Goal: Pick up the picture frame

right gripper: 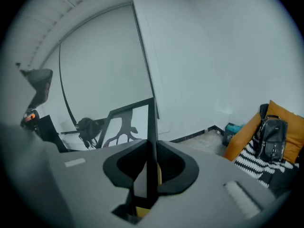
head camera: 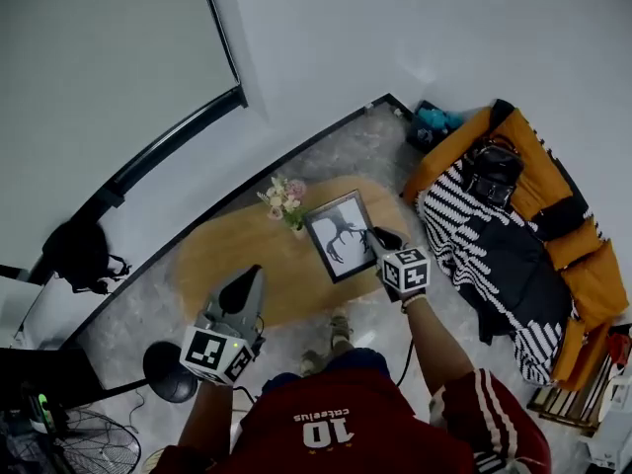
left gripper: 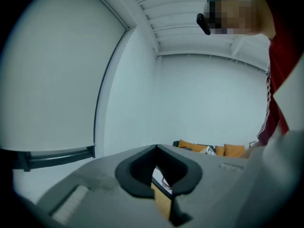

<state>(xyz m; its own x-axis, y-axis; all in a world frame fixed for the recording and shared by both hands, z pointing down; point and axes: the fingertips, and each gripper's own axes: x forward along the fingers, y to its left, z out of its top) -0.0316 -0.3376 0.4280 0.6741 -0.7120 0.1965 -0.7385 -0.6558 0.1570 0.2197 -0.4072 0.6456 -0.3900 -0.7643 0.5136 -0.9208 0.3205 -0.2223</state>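
Picture frame (head camera: 339, 237), thin and black around a white print of dark antlers, hangs tilted over the oval wooden table (head camera: 227, 255), with a small vase of flowers (head camera: 284, 201) at its 10 o'clock. The right gripper (head camera: 378, 237) pinches the frame's right edge, its pads closed on the slim border. The left gripper (head camera: 249, 282), at the frame's 8 o'clock, holds nothing, and its jaws are parted by a narrow gap. Only the head view takes in the orange sofa (head camera: 583, 265) with its striped blanket (head camera: 464, 220) at 3 o'clock. The right gripper view shows the frame nearly edge-on. The left gripper view shows table and frame through its gap.
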